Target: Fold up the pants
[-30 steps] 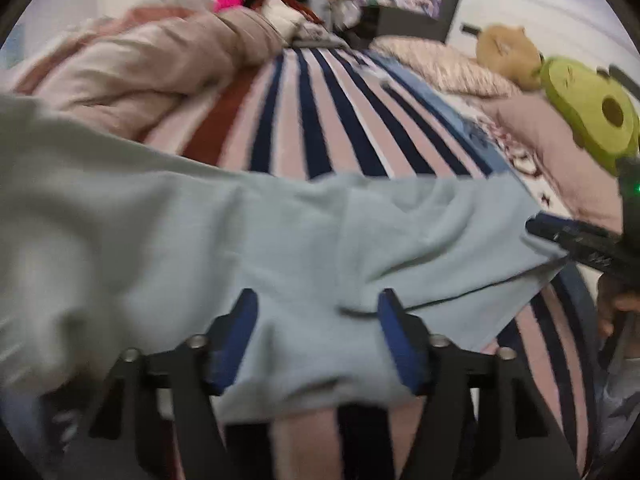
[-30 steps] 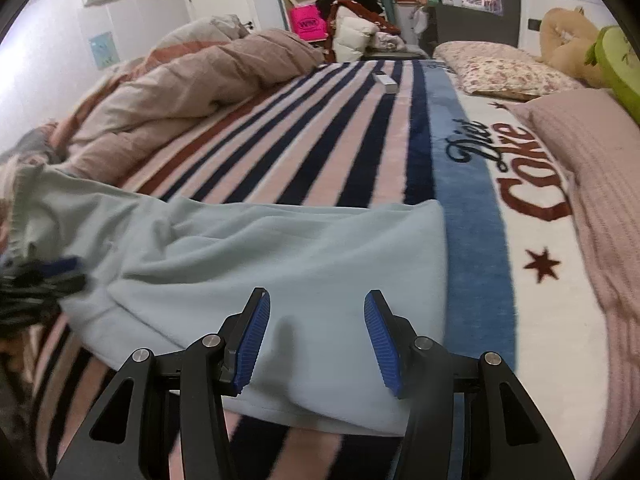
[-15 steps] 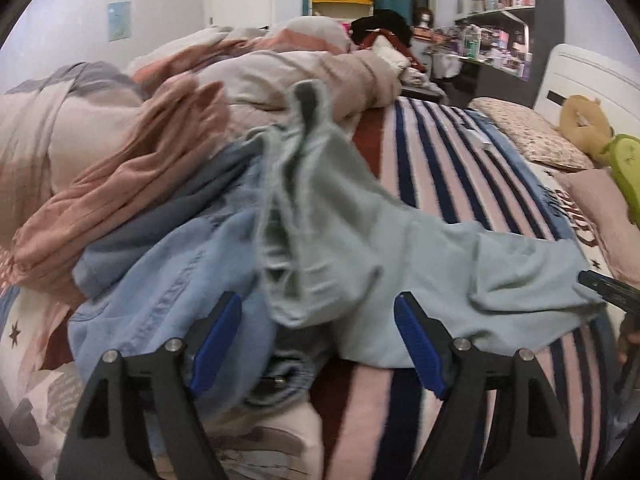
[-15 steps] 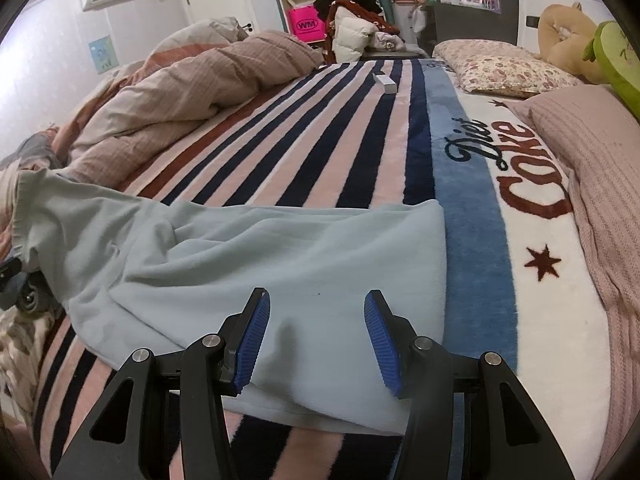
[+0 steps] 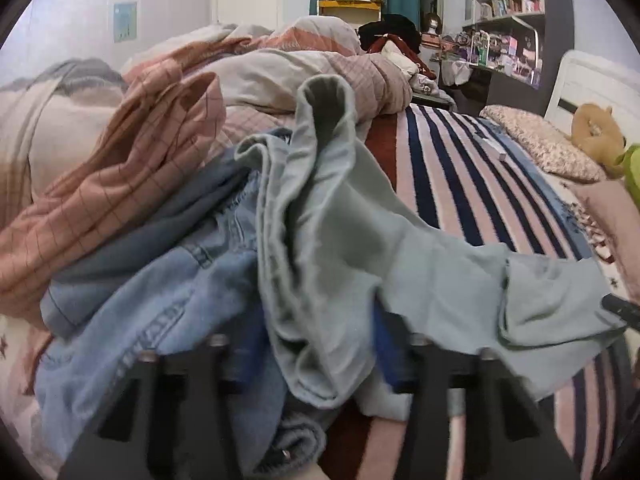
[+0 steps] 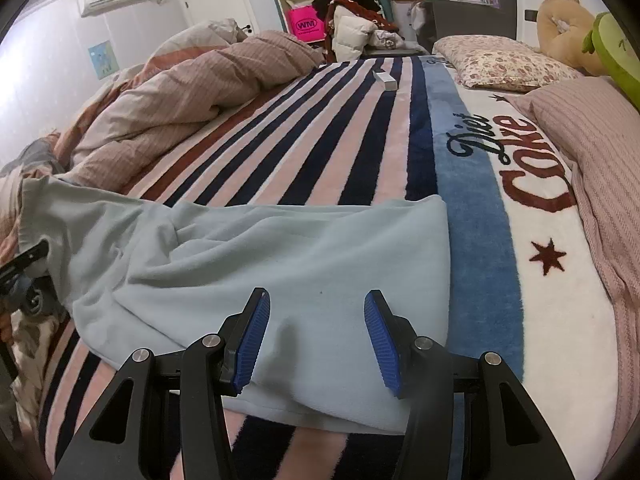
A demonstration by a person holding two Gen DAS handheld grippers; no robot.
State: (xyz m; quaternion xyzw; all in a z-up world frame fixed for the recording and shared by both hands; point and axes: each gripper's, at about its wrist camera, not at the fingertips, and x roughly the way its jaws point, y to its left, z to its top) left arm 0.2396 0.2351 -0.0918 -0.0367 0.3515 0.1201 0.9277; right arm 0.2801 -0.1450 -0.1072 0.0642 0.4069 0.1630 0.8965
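Observation:
The light blue-grey pants [image 6: 280, 252] lie across the striped blanket, one end flat in front of my right gripper [image 6: 316, 340], which is open with its blue pads over the cloth's near edge. In the left wrist view the other end of the pants [image 5: 328, 240] is bunched up and draped over a heap of clothes. My left gripper [image 5: 316, 356] is open, and the bunched cloth hangs between its fingers, partly hiding them.
Blue jeans [image 5: 160, 300] and a pink checked cloth [image 5: 120, 184] lie in a heap at the left. A rumpled duvet [image 6: 200, 88] fills the far left of the bed. Pillows [image 6: 504, 60] and plush toys [image 6: 568, 28] are at the right. A small white box [image 6: 385, 80] lies on the stripes.
My left gripper has swung left from the flat pants to the bunched end on the clothes heap and moved in on it. The right gripper has stayed put.

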